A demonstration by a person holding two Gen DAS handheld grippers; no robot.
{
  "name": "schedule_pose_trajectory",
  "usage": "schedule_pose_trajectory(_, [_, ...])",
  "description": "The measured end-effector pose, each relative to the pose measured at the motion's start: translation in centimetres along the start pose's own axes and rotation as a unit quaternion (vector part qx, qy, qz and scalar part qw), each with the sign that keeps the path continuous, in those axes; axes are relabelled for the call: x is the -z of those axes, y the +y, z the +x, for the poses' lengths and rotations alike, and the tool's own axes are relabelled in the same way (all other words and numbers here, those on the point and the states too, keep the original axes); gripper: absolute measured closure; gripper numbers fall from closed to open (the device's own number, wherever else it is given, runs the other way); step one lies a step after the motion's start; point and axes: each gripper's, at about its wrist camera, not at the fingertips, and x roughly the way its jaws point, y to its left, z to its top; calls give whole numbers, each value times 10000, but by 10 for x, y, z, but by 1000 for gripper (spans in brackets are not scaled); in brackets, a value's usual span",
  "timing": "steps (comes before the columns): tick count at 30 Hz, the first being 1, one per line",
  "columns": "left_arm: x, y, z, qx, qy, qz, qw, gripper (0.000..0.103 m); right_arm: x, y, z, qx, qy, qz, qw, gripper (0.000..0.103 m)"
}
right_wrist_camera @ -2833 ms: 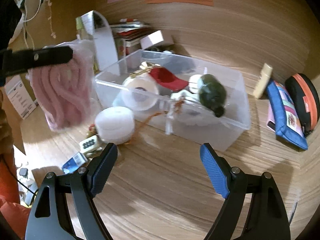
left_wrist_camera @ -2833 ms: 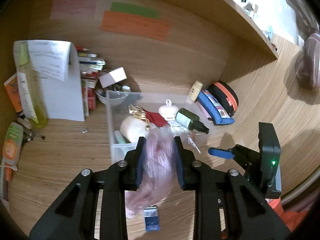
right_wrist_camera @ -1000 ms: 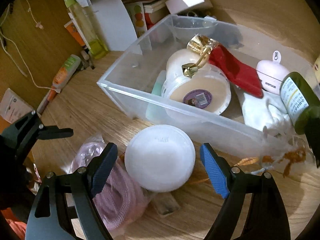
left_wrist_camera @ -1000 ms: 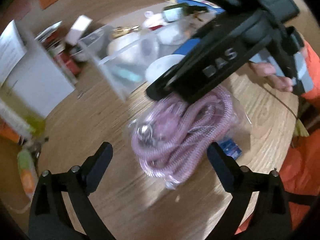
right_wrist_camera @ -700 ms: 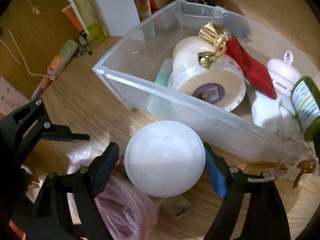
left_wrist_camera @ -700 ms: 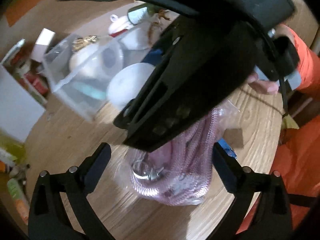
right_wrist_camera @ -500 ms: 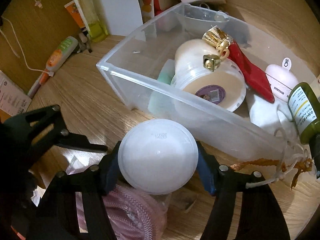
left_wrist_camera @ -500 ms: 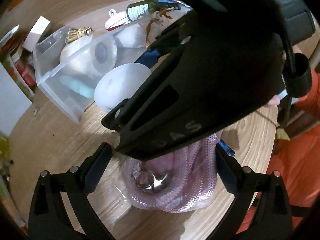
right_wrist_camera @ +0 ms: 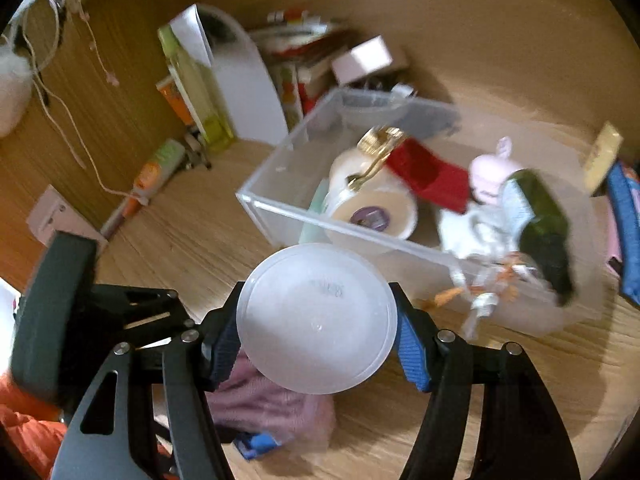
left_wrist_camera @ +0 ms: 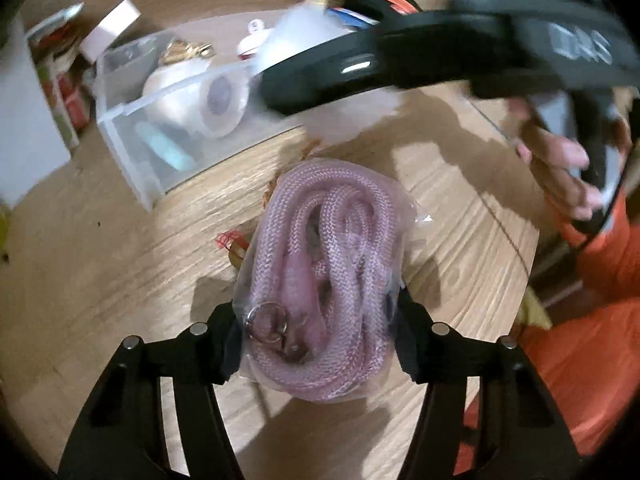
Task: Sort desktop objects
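Nearest the left wrist camera, the left gripper (left_wrist_camera: 316, 342) has its jaws closed against both sides of a clear bag of coiled pink rope (left_wrist_camera: 324, 276); a metal ring and clasp show through the plastic at the near end. Bag lies on the wooden desk (left_wrist_camera: 132, 264). Right gripper (right_wrist_camera: 318, 340) is clamped on a round translucent white container (right_wrist_camera: 318, 318), blue pads touching its left and right edges; container is held above the desk, with the pink bag partly visible under it. Beyond the container stands a clear plastic bin (right_wrist_camera: 280, 208) holding a white tape roll (right_wrist_camera: 372, 208), a gold clip (right_wrist_camera: 376, 152), a red pouch (right_wrist_camera: 430, 176), a pink round item (right_wrist_camera: 496, 172) and a dark green bottle (right_wrist_camera: 540, 224). Far left: white folder (right_wrist_camera: 240, 92), yellow-green bottle (right_wrist_camera: 196, 92). Far right: blue pencil case (right_wrist_camera: 624, 232). Frames are motion-blurred.
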Motion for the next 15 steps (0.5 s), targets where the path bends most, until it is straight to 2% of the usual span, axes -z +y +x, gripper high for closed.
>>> schedule_pose_trajectory(3, [-3,3,-4,-23,-58,-311,9995,43,2,-7,-18,150,-183,79,9997,40])
schedule_pose_trajectory(7, [-2,8,-24,209,-237,-662,9973,44,4,-22,-37,232,-336,220,9989,40])
schedule_pose_trajectory(13, [-10,1,-59,-199,-778,-761,9939,44,3,-35,-49,247,-541,390,9975,40])
schedule_pose_trajectory(15, [-13,5,-71,-465,-932,-773,9915,44,1,-37,-55,242,-650,404,9968,40])
